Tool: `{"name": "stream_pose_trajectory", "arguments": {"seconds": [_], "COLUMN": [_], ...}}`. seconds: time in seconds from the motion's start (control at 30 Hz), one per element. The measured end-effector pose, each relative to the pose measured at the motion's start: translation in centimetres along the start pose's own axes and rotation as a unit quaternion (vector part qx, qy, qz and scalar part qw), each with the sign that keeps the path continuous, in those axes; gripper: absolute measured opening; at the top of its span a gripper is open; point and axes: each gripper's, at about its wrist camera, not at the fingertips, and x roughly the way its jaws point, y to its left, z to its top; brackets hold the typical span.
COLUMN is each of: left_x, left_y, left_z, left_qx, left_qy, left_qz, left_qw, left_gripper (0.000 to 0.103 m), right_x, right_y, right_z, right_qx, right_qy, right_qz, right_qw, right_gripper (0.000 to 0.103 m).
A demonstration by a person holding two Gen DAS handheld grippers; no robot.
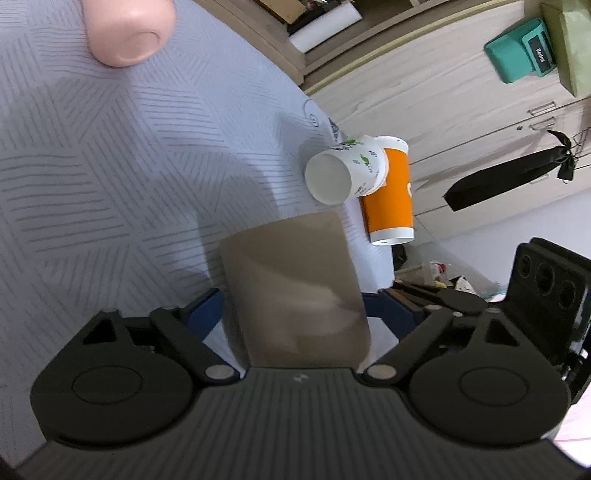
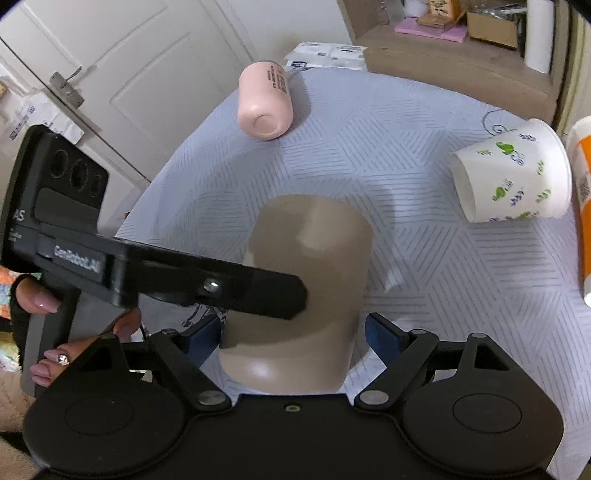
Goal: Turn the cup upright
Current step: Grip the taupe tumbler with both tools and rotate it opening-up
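Observation:
A taupe cup (image 2: 306, 280) lies between the fingers of both grippers above the round grey-blue table (image 2: 406, 122). My right gripper (image 2: 293, 332) is shut on its lower body, blue pads on each side. My left gripper (image 1: 295, 314) is shut on the same cup (image 1: 291, 288). One left finger (image 2: 258, 291) crosses the cup's side in the right wrist view. The cup is tilted, its closed base toward the right camera.
A pink cup (image 2: 264, 105) lies on its side at the far edge; it also shows in the left wrist view (image 1: 127, 29). A white leaf-printed paper cup (image 2: 513, 177) lies on its side against an orange cup (image 1: 391, 195). Cabinets (image 1: 461, 103) and a door (image 2: 110, 74) stand beyond.

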Motion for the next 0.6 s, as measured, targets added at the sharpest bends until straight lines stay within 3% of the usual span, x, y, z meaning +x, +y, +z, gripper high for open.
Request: {"name": "stream_pose_trajectory", "arguments": {"seconds": [0.2,0.5,0.6], "left_x": [0.5,0.3,-0.1], "left_y": [0.6,-0.6,-0.7], "left_z": [-0.3,-1.0,-1.7], "left_qx": [0.003,0.042,0.057], "left_qy": [-0.014,-0.018,-0.018], "left_qz": [-0.004,0.004,-0.002], "left_qw": [0.9999,0.9990,0.9982], "left_gripper": [0.081,0.081,0.081], "right_x": [0.2,0.1,-0.1], "right_y": [0.7,-0.1,0.7], "right_z": [-0.4,-1.1,-2.2], "right_qx": [-0.020,0.032,0.025], "right_qy": [-0.015,-0.024,-0.034], "right_qz": [-0.004,0.005,-0.011], "right_qw": [1.000,0.999,0.999], "right_gripper": [0.091,0.087,0.085]}}
